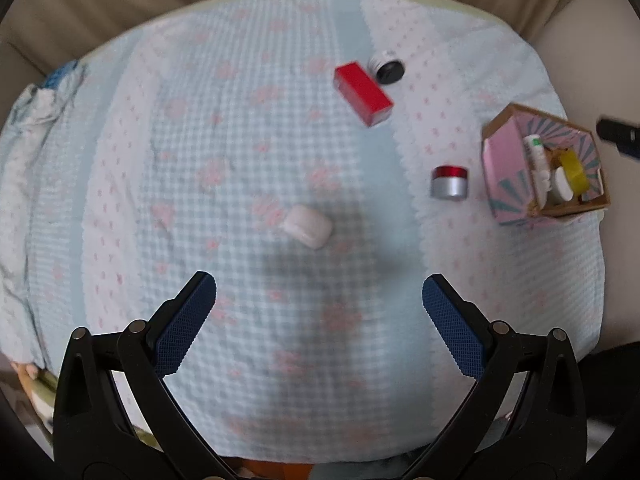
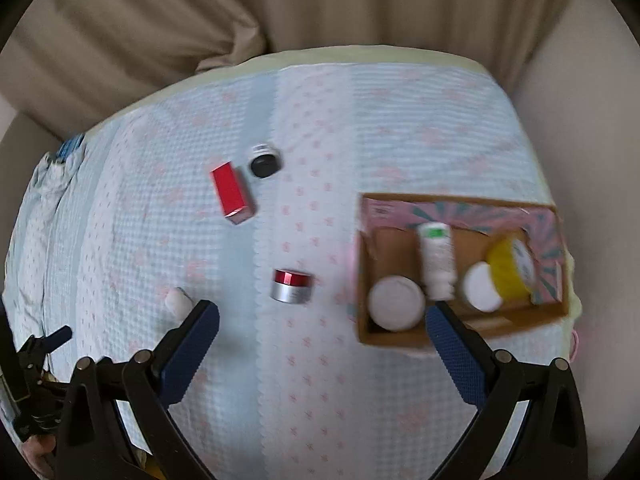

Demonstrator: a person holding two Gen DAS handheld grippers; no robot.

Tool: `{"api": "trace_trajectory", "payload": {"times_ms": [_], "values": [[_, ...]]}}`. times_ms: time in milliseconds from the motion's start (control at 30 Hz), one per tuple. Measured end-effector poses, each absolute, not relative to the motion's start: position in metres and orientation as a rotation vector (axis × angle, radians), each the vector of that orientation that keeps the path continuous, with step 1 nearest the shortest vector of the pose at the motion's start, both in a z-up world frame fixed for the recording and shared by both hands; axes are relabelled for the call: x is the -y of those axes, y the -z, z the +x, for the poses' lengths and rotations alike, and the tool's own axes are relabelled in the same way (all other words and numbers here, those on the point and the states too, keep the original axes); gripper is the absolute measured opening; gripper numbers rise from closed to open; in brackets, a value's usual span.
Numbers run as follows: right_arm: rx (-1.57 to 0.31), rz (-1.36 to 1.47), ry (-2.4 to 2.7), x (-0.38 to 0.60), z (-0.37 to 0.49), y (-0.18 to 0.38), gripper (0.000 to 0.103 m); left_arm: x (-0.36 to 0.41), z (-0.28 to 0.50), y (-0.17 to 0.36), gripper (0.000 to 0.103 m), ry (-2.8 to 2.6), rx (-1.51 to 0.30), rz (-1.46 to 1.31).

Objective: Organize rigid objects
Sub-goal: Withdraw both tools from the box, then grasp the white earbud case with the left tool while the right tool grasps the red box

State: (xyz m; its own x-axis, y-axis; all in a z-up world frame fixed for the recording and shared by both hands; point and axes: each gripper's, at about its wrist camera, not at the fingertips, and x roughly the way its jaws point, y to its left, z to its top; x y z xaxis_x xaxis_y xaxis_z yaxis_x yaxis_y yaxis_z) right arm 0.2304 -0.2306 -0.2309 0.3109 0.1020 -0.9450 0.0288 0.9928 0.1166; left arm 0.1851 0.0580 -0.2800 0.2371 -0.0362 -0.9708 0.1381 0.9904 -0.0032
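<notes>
Cardboard box (image 2: pixel 460 334) at right already holds four items. Both my grippers, left gripper (image 1: pixel 319 294) and right gripper (image 2: pixel 322 318), are spread and empty. I judge the white case (image 1: pixel 308 226) is next: lower, close.

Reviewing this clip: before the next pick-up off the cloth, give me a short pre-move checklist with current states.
1. Left gripper open and empty: ok.
2. Right gripper open and empty: ok.
3. White case lies free just ahead of the left fingers: ok.
4. Silver jar with red lid upright, nothing touching it: ok.
5. Cardboard box has space left at its near-left side: cannot tell; it already holds several items.
6. Red box and black-lidded jar still outside: not ok.
</notes>
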Motion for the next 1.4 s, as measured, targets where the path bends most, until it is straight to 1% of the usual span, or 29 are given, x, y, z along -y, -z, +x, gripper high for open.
{"api": "trace_trajectory", "payload": {"times_ms": [167, 367, 500, 700, 767, 800, 867, 900, 1133, 1200, 1233, 1267, 1333, 1367, 1400], "values": [[-1.305, 0.04, -0.146, 0.187, 0.268, 0.263, 0.103, -0.071, 0.204, 0.323, 0.103, 0.147, -1.37, 0.147], [-1.38, -0.143, -0.277, 0.132, 0.319, 0.32, 0.103, -0.078, 0.227, 0.372, 0.103, 0.191, -1.404, 0.139], [-1.416, -0.21, -0.338, 0.108, 0.354, 0.358, 0.103, -0.079, 0.239, 0.401, 0.102, 0.204, -1.419, 0.149], [-1.477, -0.295, -0.375, 0.081, 0.399, 0.414, 0.103, -0.073, 0.249, 0.441, 0.102, 0.25, -1.442, 0.26], [-1.504, -0.297, -0.38, 0.074, 0.409, 0.432, 0.103, -0.069, 0.25, 0.45, 0.101, 0.257, -1.448, 0.298], [-1.513, -0.297, -0.384, 0.072, 0.413, 0.438, 0.103, -0.067, 0.25, 0.456, 0.098, 0.263, -1.454, 0.308], [-1.524, -0.305, -0.39, 0.067, 0.42, 0.448, 0.098, -0.064, 0.251, 0.463, 0.093, 0.274, -1.47, 0.309], [-1.529, -0.311, -0.397, 0.064, 0.424, 0.453, 0.097, -0.063, 0.252, 0.465, 0.092, 0.276, -1.475, 0.309], [-1.538, -0.373, -0.368, 0.049, 0.447, 0.472, 0.096, -0.052, 0.255, 0.477, 0.091, 0.298, -1.484, 0.305], [-1.552, -0.348, -0.356, 0.05, 0.454, 0.476, 0.087, -0.049, 0.256, 0.479, 0.086, 0.303, -1.487, 0.308], [-1.566, -0.332, -0.354, 0.051, 0.457, 0.478, 0.078, -0.046, 0.256, 0.481, 0.085, 0.307, -1.49, 0.309], [-1.578, -0.322, -0.352, 0.052, 0.458, 0.48, 0.072, -0.044, 0.256, 0.482, 0.083, 0.313, -1.492, 0.31], [-1.577, -0.323, -0.341, 0.053, 0.462, 0.482, 0.069, -0.037, 0.254, 0.484, 0.076, 0.323, -1.493, 0.313], [-1.574, -0.325, -0.338, 0.055, 0.466, 0.483, 0.064, -0.033, 0.254, 0.485, 0.073, 0.32, -1.493, 0.323], [-1.569, -0.331, -0.336, 0.055, 0.468, 0.483, 0.061, -0.032, 0.253, 0.485, 0.07, 0.318, -1.493, 0.329]]}}
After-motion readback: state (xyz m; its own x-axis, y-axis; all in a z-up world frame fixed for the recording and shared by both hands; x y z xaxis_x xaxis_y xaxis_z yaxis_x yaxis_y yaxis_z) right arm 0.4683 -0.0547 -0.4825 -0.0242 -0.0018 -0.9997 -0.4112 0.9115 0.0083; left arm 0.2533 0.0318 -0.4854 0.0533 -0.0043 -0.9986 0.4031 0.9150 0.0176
